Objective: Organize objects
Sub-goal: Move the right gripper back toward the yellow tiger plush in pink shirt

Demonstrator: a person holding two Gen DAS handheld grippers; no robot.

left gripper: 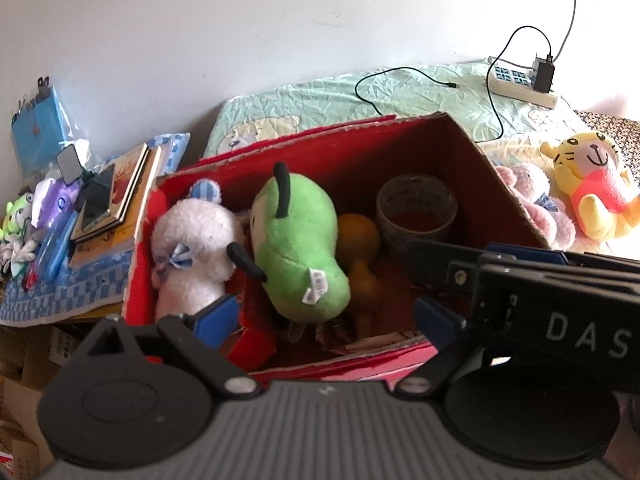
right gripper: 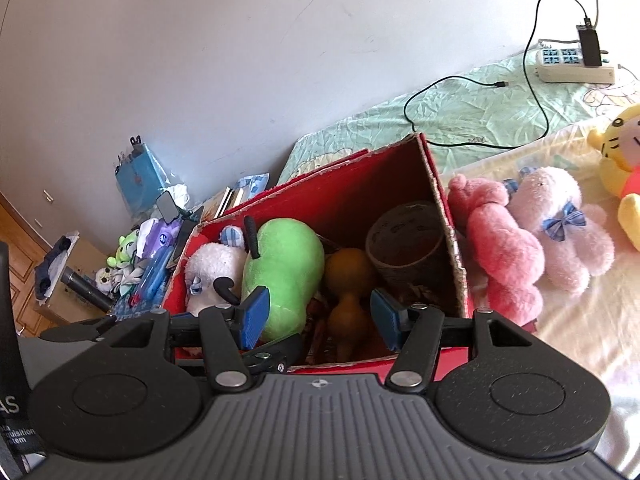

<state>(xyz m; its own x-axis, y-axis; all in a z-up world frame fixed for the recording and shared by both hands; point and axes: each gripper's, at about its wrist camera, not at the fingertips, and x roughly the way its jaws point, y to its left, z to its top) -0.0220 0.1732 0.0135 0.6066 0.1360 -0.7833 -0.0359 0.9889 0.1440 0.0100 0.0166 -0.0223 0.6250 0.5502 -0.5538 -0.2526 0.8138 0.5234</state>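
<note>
A red cardboard box [left gripper: 504, 168] [right gripper: 444, 208] stands on the bed. Inside lie a white plush [left gripper: 192, 240] [right gripper: 212, 268], a green plush [left gripper: 296, 248] [right gripper: 284, 268], an orange gourd-shaped toy [left gripper: 360, 248] [right gripper: 348, 280] and a roll of tape [left gripper: 416, 208] [right gripper: 404, 240]. My left gripper [left gripper: 326, 320] hangs open over the box's near edge, nothing between its blue pads. My right gripper [right gripper: 318, 320] is open too, above the same edge, empty. On the bed to the right of the box lie a pink plush [right gripper: 500, 252], a pale pink bear [right gripper: 560, 224] [left gripper: 536, 200] and a yellow tiger plush [left gripper: 592, 180] [right gripper: 624, 148].
A power strip [left gripper: 524, 84] [right gripper: 576, 64] with a charger and a black cable [left gripper: 400, 76] lies on the green sheet behind the box. Left of the box, a side table holds books [left gripper: 120, 200], a phone [left gripper: 96, 200], small toys and bags. The right gripper's body [left gripper: 560, 292] crosses the left wrist view.
</note>
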